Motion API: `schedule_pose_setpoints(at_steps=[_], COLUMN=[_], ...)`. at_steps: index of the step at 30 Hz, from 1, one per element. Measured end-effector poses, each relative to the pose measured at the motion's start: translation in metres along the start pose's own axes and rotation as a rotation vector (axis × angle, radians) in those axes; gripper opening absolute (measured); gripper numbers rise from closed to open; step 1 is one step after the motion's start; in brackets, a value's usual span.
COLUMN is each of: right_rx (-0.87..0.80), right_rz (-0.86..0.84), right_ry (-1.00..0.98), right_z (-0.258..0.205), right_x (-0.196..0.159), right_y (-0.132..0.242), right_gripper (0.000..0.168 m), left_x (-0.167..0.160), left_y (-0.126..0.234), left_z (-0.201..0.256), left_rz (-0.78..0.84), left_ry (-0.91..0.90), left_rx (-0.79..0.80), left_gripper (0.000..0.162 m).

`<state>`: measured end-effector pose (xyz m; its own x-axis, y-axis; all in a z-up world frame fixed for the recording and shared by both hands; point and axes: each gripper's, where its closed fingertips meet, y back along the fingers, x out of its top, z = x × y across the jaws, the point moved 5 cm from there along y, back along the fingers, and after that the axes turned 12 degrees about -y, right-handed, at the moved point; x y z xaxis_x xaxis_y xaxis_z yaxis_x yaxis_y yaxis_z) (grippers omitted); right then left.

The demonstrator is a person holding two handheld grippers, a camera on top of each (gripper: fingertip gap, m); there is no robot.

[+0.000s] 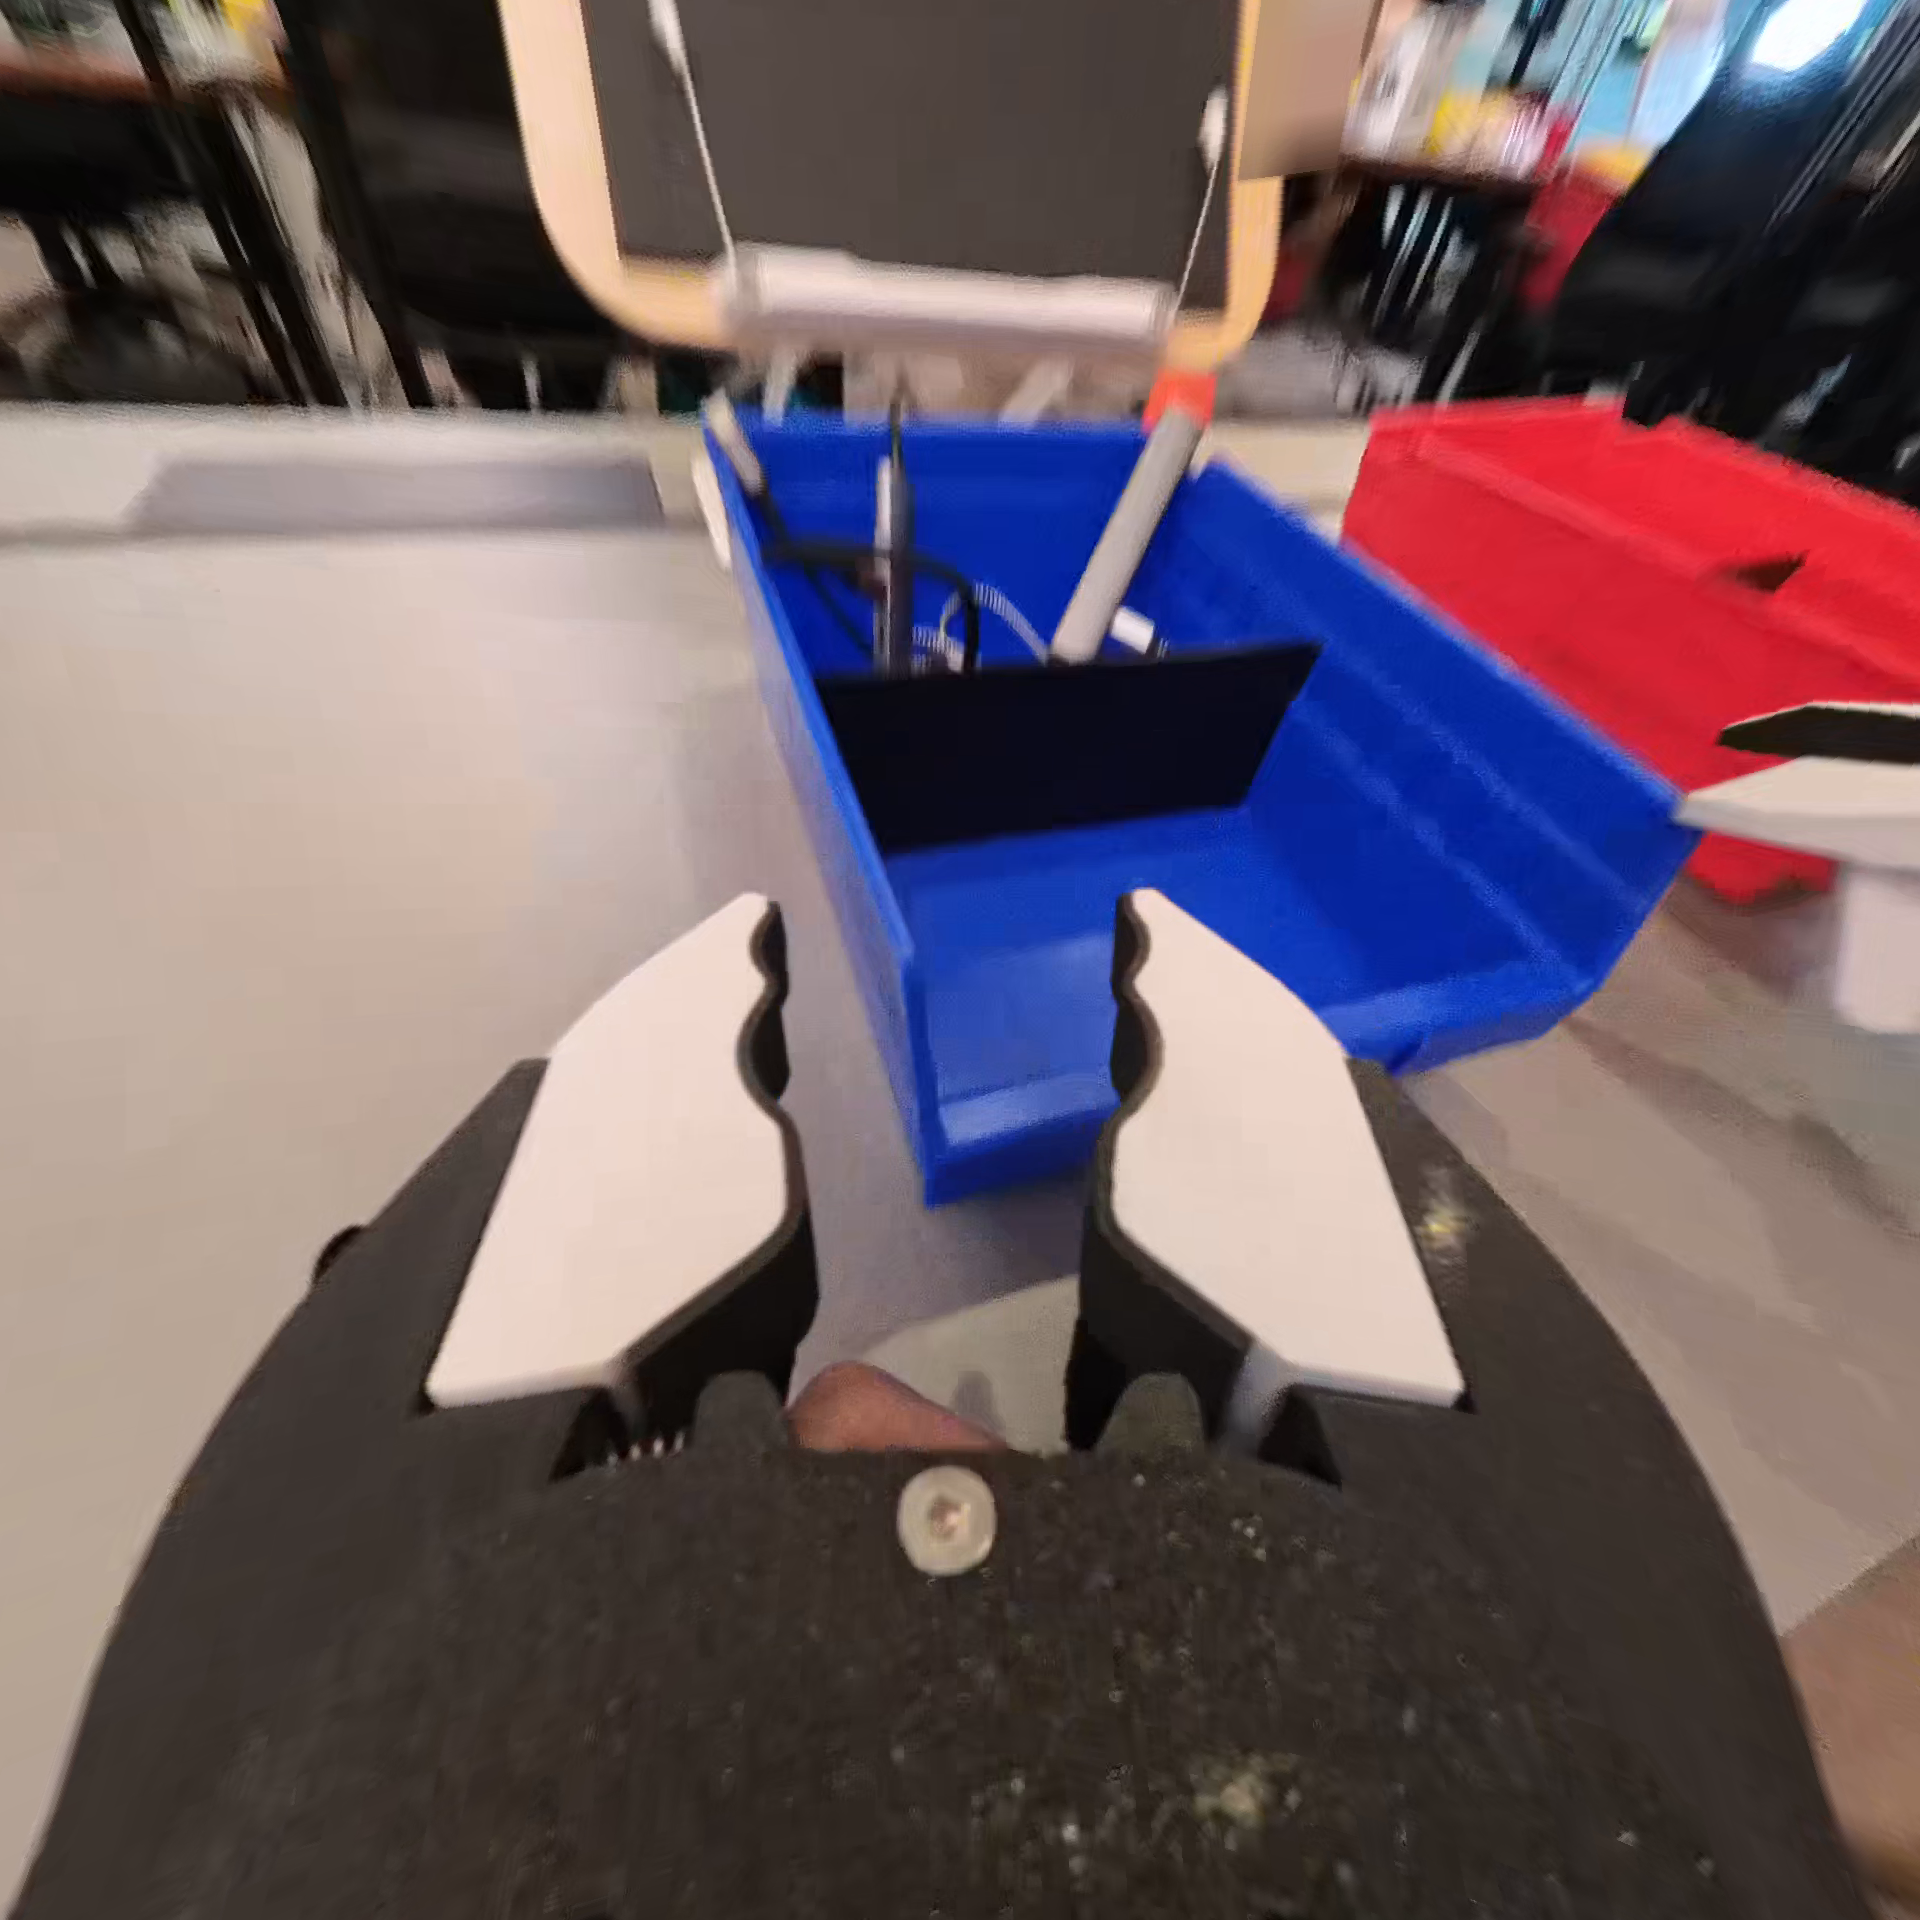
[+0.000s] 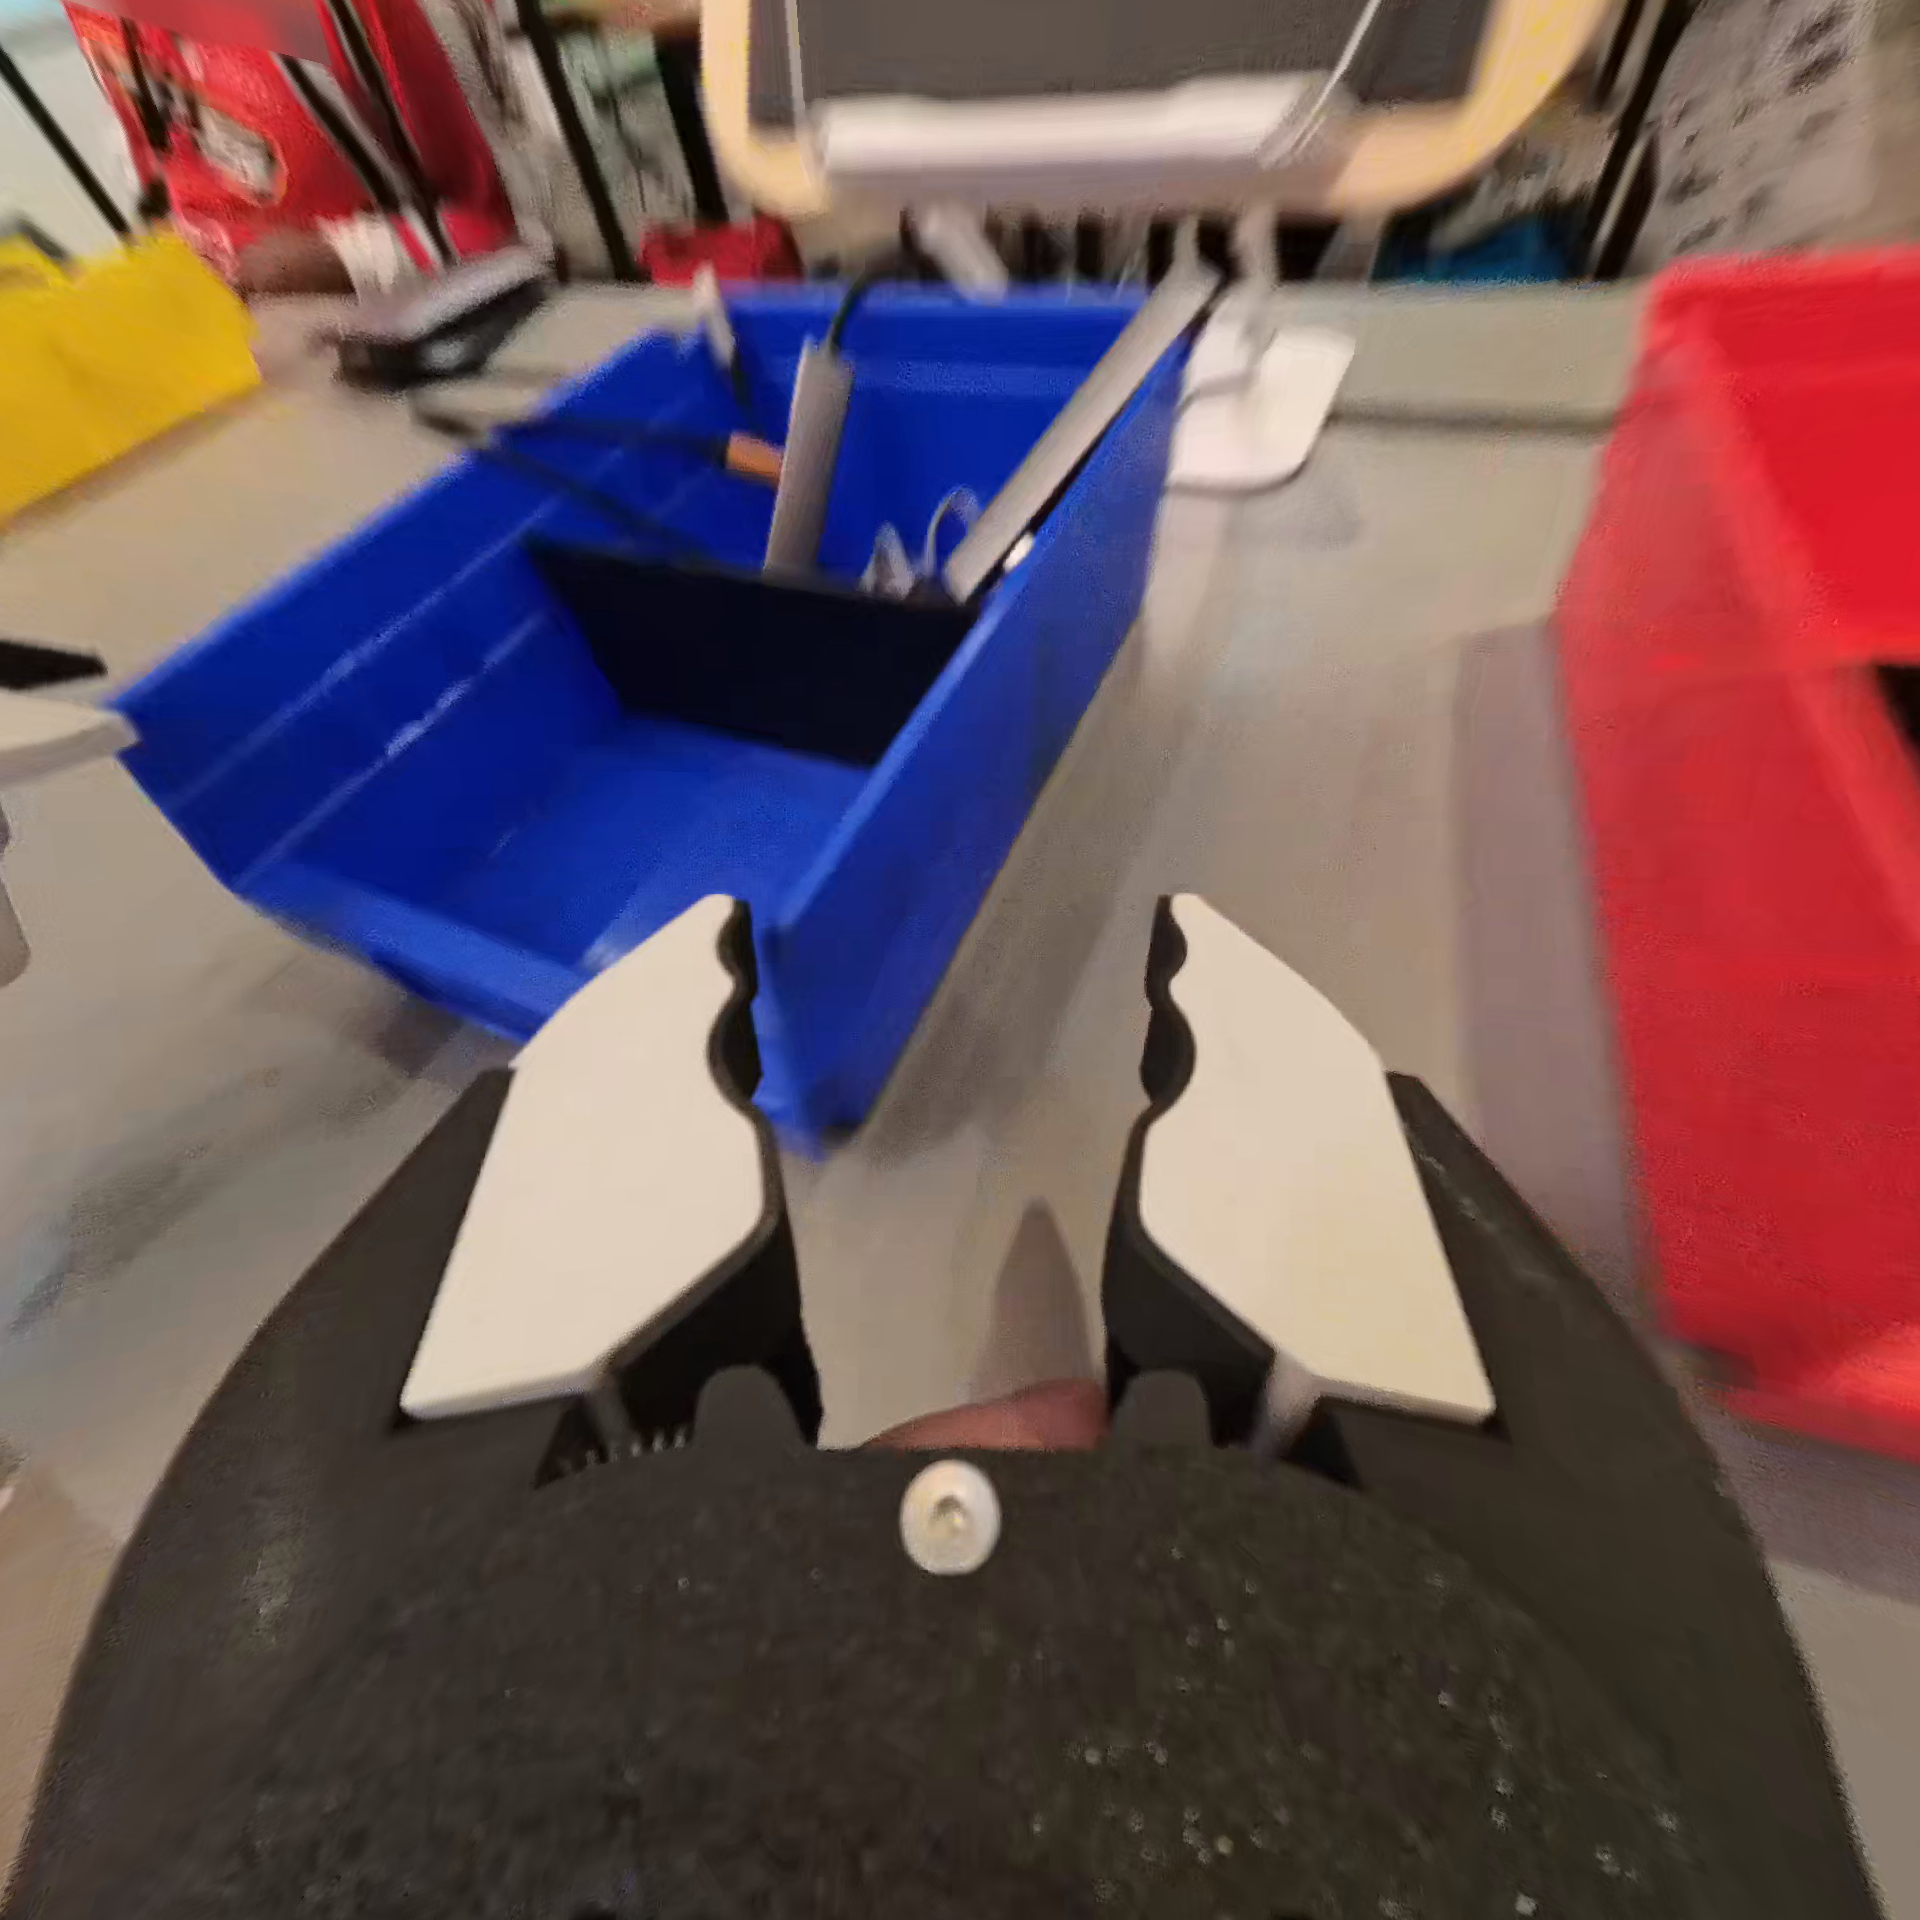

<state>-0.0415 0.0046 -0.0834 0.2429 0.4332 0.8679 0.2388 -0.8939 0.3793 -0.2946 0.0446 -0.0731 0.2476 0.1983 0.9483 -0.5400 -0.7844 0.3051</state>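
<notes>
While both tools hover over the grey table (image 1: 312,831), left gripper (image 1: 948,914) – jaws parted, empty – sits at the near end of the blue bin (image 1: 1403,810); right gripper (image 2: 951,914) – parted, empty – by its right wall; black divider (image 1: 1049,738) inside, pens and cables (image 1: 1122,530) behind; red bin (image 2: 1745,831) far right

A workshop or lab storeroom: a grey tabletop (image 1: 312,779) carries a blue parts bin (image 1: 1403,831) with cables and tools behind its black divider (image 1: 1049,748). Beside the bin stands a red bin (image 1: 1610,582); behind it, dark metal racks (image 1: 239,208) with blurred clutter.
</notes>
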Motion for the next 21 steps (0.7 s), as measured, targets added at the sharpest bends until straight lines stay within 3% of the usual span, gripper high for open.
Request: schedule_pose_setpoints(at_steps=[3, 7, 8, 9, 10, 12, 16, 21], right_rx=[-0.063, -0.211, -0.213, -0.206, -0.216, -0.272, -0.233, -0.175], right_rz=[-0.064, -0.041, -0.05, -0.064, -0.072, -0.078, -0.075, -0.042], right_ry=[-0.028, 0.012, 0.012, -0.034, -0.082, -0.045, -0.096, -0.023], right_z=[-0.026, -0.033, -0.035, -0.038, -0.041, -0.052, -0.092, -0.164], right_x=[-0.025, -0.023, -0.023, -0.022, -0.02, -0.021, -0.02, -0.015], right_y=[-0.032, -0.051, -0.053, -0.054, -0.053, -0.058, -0.077, -0.112], right_gripper=[0.064, 0.046, 0.042, 0.027, 0.011, 0.007, 0.005, 0.005], left_x=[-0.016, -0.027, -0.027, -0.027, -0.027, -0.022, -0.01, -0.02], left_y=[-0.018, -0.031, -0.032, -0.032, -0.032, -0.025, 0.002, 0.034], left_z=[0.002, -0.007, -0.013, -0.021, -0.028, -0.037, -0.075, -0.143], left_rz=[-0.078, -0.109, -0.113, -0.127, -0.134, -0.111, -0.047, -0.036], left_ry=[-0.005, 0.077, 0.05, -0.003, -0.055, -0.082, -0.137, -0.061], left_rx=[-0.061, -0.06, -0.032, 0.035, 0.096, 0.152, 0.281, 0.378], left_gripper=[0.055, 0.013, 0.011, 0.007, 0.004, 0.004, 0.002, 0.002])
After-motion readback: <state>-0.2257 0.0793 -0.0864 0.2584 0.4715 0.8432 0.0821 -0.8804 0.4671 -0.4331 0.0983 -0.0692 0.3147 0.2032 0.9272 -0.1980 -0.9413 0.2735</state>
